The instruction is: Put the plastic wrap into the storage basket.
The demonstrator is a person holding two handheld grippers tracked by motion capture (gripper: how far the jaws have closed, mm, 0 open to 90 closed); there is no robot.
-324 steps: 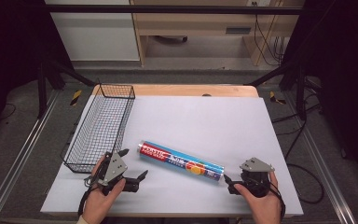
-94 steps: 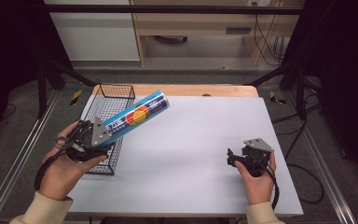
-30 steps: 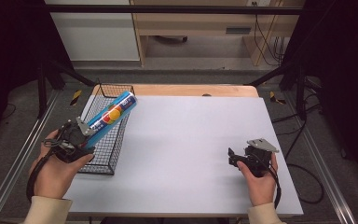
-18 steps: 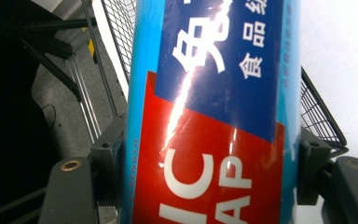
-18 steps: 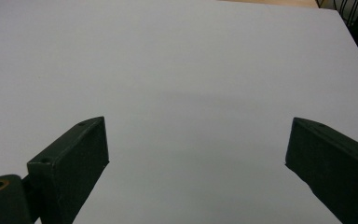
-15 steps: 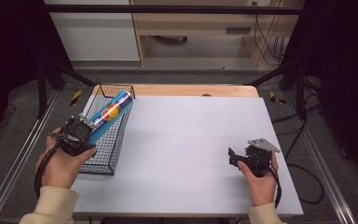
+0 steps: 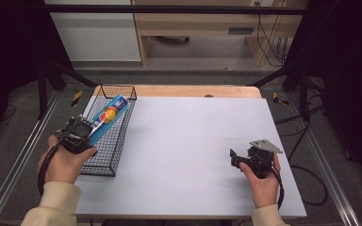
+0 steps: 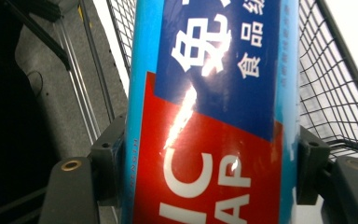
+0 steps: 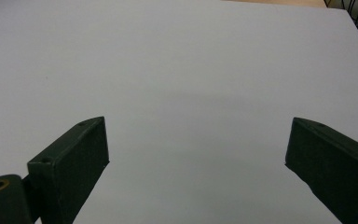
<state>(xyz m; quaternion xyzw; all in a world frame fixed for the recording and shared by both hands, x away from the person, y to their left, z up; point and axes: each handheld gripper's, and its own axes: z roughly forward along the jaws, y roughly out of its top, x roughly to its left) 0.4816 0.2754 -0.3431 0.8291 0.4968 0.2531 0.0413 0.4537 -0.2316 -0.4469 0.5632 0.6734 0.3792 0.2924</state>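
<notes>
A person sits at a white table (image 7: 193,141) with a gripper in each hand. The left gripper (image 7: 82,132) is at the table's left edge, its jaws closed on the near end of a long blue and red box (image 7: 108,115), the kind that holds plastic wrap. In the left gripper view the box (image 8: 209,112) runs straight up between the two jaws, which press against its narrow sides. A black wire basket (image 7: 118,92) lies along the table's left side, a long narrow trough reaching away from the person. The box's long axis points away from the hand, forward and slightly right, nearly in line with the basket's length. Its far end sits near the basket's far rim and its near end is raised at the gripper, so it slopes over the basket rather than lying flat; whether the far end touches the mesh cannot be told. Lowering the held end would likely lay it inside. The right gripper (image 7: 238,157) rests well apart at the table's right, jaws wide open and holding nothing.
</notes>
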